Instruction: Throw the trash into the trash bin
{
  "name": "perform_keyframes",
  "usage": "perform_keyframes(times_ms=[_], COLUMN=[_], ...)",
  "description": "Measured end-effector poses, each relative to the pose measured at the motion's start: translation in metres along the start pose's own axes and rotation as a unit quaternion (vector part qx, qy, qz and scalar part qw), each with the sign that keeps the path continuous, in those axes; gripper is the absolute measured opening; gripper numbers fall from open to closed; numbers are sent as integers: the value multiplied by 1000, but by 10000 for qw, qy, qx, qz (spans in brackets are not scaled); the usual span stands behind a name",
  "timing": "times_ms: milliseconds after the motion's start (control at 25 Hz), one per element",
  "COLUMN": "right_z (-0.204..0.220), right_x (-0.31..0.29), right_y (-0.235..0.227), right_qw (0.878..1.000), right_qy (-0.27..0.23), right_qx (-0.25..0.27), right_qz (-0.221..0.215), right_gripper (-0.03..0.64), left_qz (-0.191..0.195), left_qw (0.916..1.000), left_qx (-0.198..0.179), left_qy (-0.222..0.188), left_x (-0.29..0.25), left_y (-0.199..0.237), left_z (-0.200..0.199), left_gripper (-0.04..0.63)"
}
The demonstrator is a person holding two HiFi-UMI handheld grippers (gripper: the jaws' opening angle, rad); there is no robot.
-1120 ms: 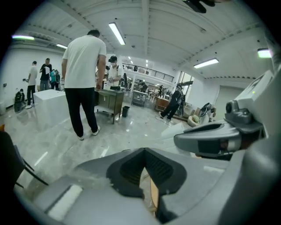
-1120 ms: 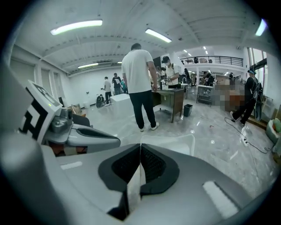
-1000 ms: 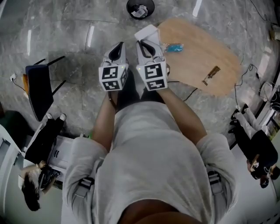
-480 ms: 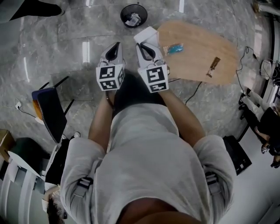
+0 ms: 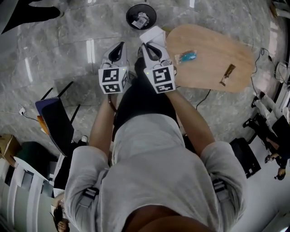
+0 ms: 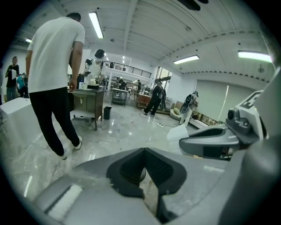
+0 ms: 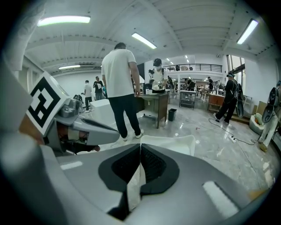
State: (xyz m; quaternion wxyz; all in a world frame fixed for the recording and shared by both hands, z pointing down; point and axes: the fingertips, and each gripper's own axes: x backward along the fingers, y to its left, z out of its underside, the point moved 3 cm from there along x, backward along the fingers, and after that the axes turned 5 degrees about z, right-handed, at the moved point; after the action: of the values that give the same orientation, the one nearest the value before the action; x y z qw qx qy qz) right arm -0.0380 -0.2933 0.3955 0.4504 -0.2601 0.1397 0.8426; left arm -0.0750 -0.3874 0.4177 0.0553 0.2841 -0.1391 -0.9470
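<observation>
**A:** Trash [image 5: 153, 34], that white piece, where is it?

**B:** Pinched tight in the right gripper [image 5: 147, 45], just short of the trash bin [image 5: 132, 13], not over it!

**A:** And the left gripper [image 5: 122, 45]?

**B:** Clenched on nothing, also near the bin. A blue wrapper [image 5: 186, 56] lies on the wooden table [image 5: 217, 45], right of the bin.

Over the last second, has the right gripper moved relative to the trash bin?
Yes. In the head view, the right gripper, shut on the white container, has come nearer the trash bin on the floor.
</observation>
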Motion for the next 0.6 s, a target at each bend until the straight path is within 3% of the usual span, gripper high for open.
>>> perform_keyframes(times_ms=[160,600], right_z=[13,74], right_x=[-49,-165], right_y=[-18,-42], right_qw=[9999,9985], right_qy=[110,414], right_qx=[28,-185], right_qz=[-120,-309], right_gripper=[9,9], left_qz=[-60,-47], left_qw=[9995,9982], left_qx=[315,423], left_qy=[60,421], left_x=[-47,-152], left_y=[28,95], left_z=[10,73], left_gripper=[18,18])
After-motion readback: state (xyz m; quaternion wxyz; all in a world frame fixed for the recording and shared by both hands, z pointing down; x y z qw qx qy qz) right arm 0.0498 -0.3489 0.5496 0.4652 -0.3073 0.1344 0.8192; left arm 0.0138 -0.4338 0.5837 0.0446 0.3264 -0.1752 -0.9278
